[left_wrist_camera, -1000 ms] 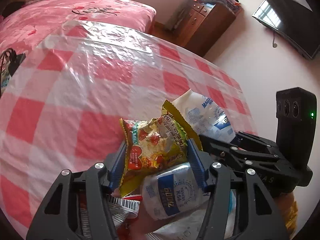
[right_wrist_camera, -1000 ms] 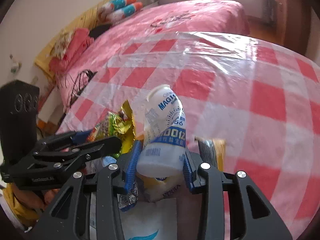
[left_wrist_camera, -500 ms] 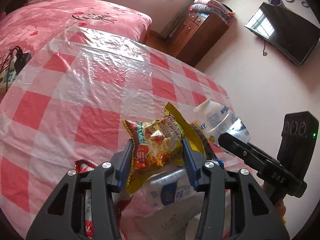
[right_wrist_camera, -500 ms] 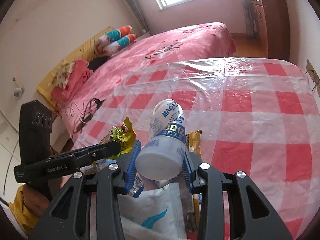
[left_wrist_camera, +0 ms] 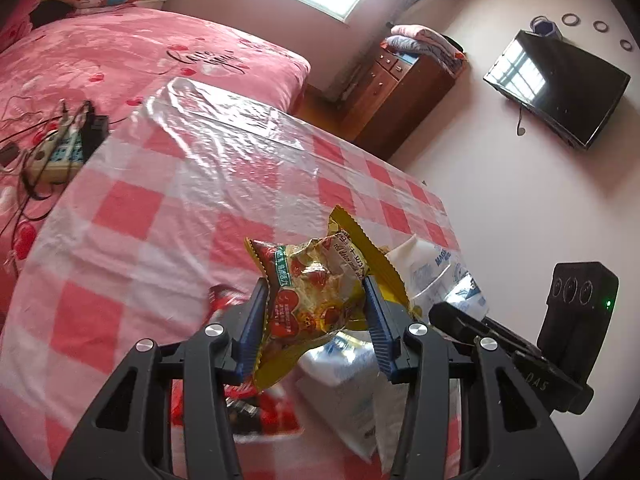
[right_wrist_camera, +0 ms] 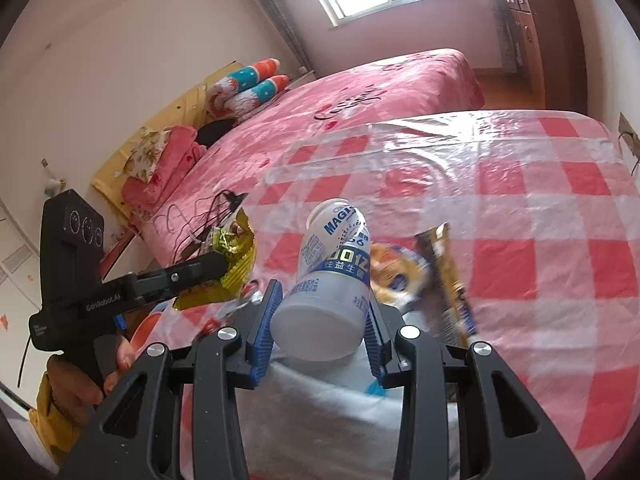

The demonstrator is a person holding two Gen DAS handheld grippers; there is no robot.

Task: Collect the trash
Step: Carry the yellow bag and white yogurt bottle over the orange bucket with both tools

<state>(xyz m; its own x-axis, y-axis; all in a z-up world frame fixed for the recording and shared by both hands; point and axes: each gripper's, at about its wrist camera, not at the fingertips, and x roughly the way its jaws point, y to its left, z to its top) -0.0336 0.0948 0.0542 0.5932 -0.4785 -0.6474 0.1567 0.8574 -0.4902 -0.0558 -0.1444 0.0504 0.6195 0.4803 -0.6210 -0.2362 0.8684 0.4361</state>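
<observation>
We are working over a surface (left_wrist_camera: pixel 132 216) covered in a red-and-white checked cloth under clear plastic sheeting, which is standing against a pink bed (left_wrist_camera: pixel 120 56) with a wooden dresser (left_wrist_camera: pixel 396 96) and a wall-mounted television (left_wrist_camera: pixel 556 84) beyond it. The trash is gathered near the surface's close edge, which is probably why both tools are hanging so near each other.

On the surface below us we are seeing a white plastic bag (right_wrist_camera: pixel 328 408) spread under the right tool, and on the left side a red wrapper (left_wrist_camera: pixel 256 412) lying flat. A brown and gold snack packet (right_wrist_camera: pixel 448 280) is standing on edge just beside the right tool, with a round printed wrapper (right_wrist_camera: pixel 396 276) between it and the bottle.

Our left tool (left_wrist_camera: pixel 316 320) is pinching a crumpled yellow and red snack bag (left_wrist_camera: pixel 316 292) across its middle, both blue pads pressing into the foil. We judge the middle is being held because the loose ends are too floppy to clamp.

Our right tool (right_wrist_camera: pixel 320 316) is clamping a white drink bottle (right_wrist_camera: pixel 332 280) near its base, neck pointing away and tilted up. Gripping the wide base is giving the pads a firm round body to bite on.

Both pieces appear lifted off the surface, so we judge the picking step as done for these two; carrying them to a bin, which we cannot see, is next.
</observation>
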